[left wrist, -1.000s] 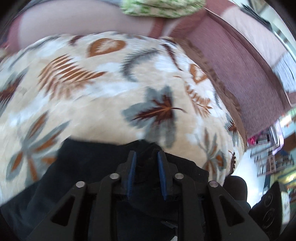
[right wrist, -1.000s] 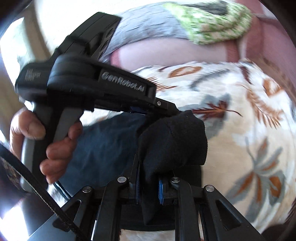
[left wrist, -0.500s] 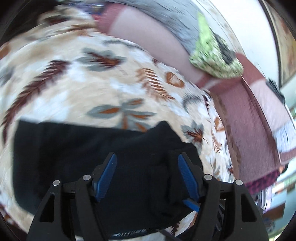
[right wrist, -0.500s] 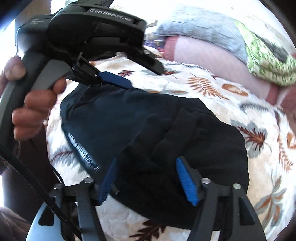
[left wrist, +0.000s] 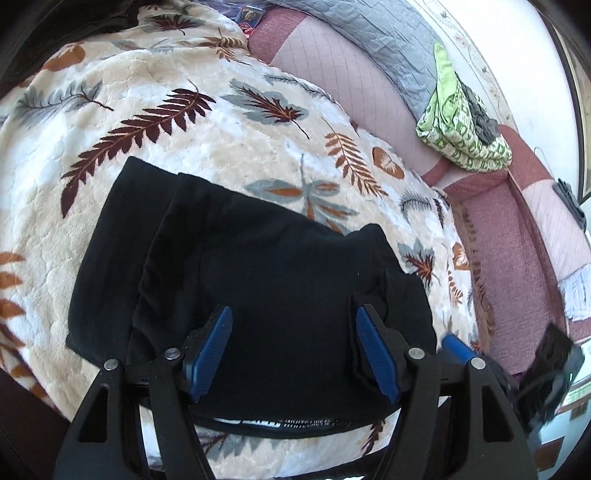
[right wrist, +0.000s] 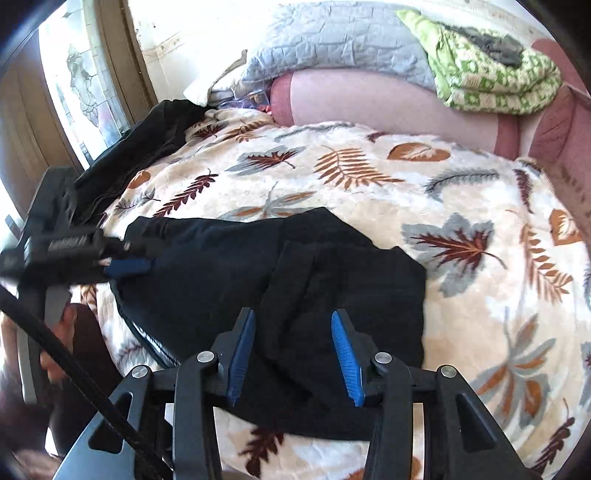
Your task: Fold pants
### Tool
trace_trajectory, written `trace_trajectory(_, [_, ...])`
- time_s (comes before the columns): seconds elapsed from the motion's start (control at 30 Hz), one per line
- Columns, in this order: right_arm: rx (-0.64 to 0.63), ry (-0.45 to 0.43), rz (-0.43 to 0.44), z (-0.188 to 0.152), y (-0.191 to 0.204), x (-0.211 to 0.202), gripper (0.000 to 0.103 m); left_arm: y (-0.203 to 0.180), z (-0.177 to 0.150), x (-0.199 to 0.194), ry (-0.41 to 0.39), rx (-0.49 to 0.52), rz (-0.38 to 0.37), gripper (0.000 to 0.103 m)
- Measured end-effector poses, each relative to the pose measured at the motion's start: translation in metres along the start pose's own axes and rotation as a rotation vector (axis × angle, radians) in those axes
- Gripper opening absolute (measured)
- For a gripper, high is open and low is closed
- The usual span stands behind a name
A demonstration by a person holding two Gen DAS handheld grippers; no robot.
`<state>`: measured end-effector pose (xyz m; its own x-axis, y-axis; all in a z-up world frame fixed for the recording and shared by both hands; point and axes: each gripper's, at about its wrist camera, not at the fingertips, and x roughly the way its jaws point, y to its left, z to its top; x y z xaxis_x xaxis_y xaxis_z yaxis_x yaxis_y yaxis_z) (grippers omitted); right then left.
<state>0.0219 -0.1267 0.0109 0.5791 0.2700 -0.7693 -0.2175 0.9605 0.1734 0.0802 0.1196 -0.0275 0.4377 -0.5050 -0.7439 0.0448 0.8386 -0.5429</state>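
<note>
The black pants [left wrist: 236,280] lie folded in a flat stack on the leaf-print blanket [left wrist: 155,110]. They also show in the right wrist view [right wrist: 236,266]. A white-lettered waistband [left wrist: 280,422] shows at the near edge. My left gripper [left wrist: 293,354] is open and empty above the near part of the pants. My right gripper [right wrist: 295,354] is open and empty above the pants' near right part. The left gripper [right wrist: 122,266] also shows at the left of the right wrist view, over the pants' left edge.
A pink sofa back [left wrist: 332,62] with a grey quilt [left wrist: 369,33] and a folded green patterned cloth [left wrist: 461,136] lies behind. Another dark garment [right wrist: 147,140] lies at the blanket's far left by a window [right wrist: 81,85].
Both grippers were shut on the pants a second ago. They have let go, opened and pulled back. The pants now lie folded on the blanket.
</note>
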Motion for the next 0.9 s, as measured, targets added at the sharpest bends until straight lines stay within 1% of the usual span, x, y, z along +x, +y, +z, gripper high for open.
trace_trajectory(0.03, [0.003,0.010,-0.002,0.004,0.003,0.008,0.048,-0.001,-0.001,-0.001,-0.003,0.007,0.008,0.069])
trace_trajectory(0.07, [0.005,0.020,-0.007,0.007,0.006,0.016,0.051,-0.001,-0.003,-0.003,-0.007,0.011,0.014,0.069])
trace_trajectory(0.1, [0.007,0.042,-0.015,0.010,0.012,0.028,0.060,0.000,-0.004,-0.006,-0.009,0.011,0.016,0.069])
trace_trajectory(0.13, [0.004,0.069,-0.030,0.012,0.016,0.042,0.064,0.001,-0.005,-0.007,-0.009,0.009,0.015,0.069])
trace_trajectory(0.17, [-0.004,0.095,-0.057,0.013,0.019,0.054,0.066,0.002,-0.006,-0.009,-0.007,0.005,0.012,0.069])
trace_trajectory(0.2, [-0.016,0.120,-0.082,0.011,0.022,0.065,0.060,0.004,-0.007,-0.010,-0.006,0.002,0.010,0.069])
trace_trajectory(0.23, [-0.028,0.140,-0.096,0.009,0.024,0.073,0.046,0.006,-0.007,-0.013,-0.008,0.001,0.007,0.069])
trace_trajectory(0.27, [-0.024,0.150,-0.092,0.007,0.022,0.076,0.022,0.008,-0.009,-0.016,-0.014,0.002,0.004,0.069])
trace_trajectory(0.3, [0.015,0.142,-0.069,0.006,0.016,0.073,0.021,0.010,-0.010,-0.019,-0.019,0.003,-0.002,0.069])
trace_trajectory(0.37, [0.102,0.104,0.003,0.008,0.002,0.059,0.015,0.013,-0.010,-0.021,-0.026,0.000,-0.013,0.069])
trace_trajectory(0.47, [0.163,0.060,0.043,0.013,-0.012,0.038,0.014,0.015,-0.010,-0.022,-0.043,-0.008,-0.019,0.069])
trace_trajectory(0.53, [0.168,0.049,0.061,0.016,-0.011,0.027,0.014,0.015,-0.009,-0.020,-0.041,-0.010,-0.019,0.069])
trace_trajectory(0.6, [0.153,0.054,0.099,0.016,-0.001,0.021,0.014,0.015,-0.009,-0.020,-0.039,-0.014,-0.022,0.069])
trace_trajectory(0.67, [0.120,0.079,0.136,0.012,0.013,0.023,0.014,0.015,-0.010,-0.020,-0.039,-0.013,-0.017,0.069])
trace_trajectory(0.7, [0.092,0.105,0.150,0.006,0.024,0.029,0.014,0.014,-0.010,-0.021,-0.039,-0.014,-0.015,0.069])
trace_trajectory(0.73, [0.068,0.127,0.147,0.002,0.031,0.037,0.014,0.014,-0.010,-0.021,-0.039,-0.015,-0.013,0.069])
trace_trajectory(0.8, [0.024,0.178,0.133,-0.008,0.042,0.055,0.021,0.014,-0.011,-0.023,-0.039,-0.016,-0.009,0.069])
trace_trajectory(0.83, [0.008,0.191,0.130,-0.012,0.046,0.060,0.021,0.014,-0.011,-0.024,-0.041,-0.016,-0.006,0.069])
trace_trajectory(0.87, [-0.009,0.177,0.125,-0.014,0.048,0.060,0.025,0.014,-0.011,-0.026,-0.044,-0.016,-0.003,0.069])
trace_trajectory(0.9, [-0.020,0.178,0.137,-0.014,0.049,0.057,0.038,0.015,-0.011,-0.026,-0.046,-0.018,-0.003,0.069])
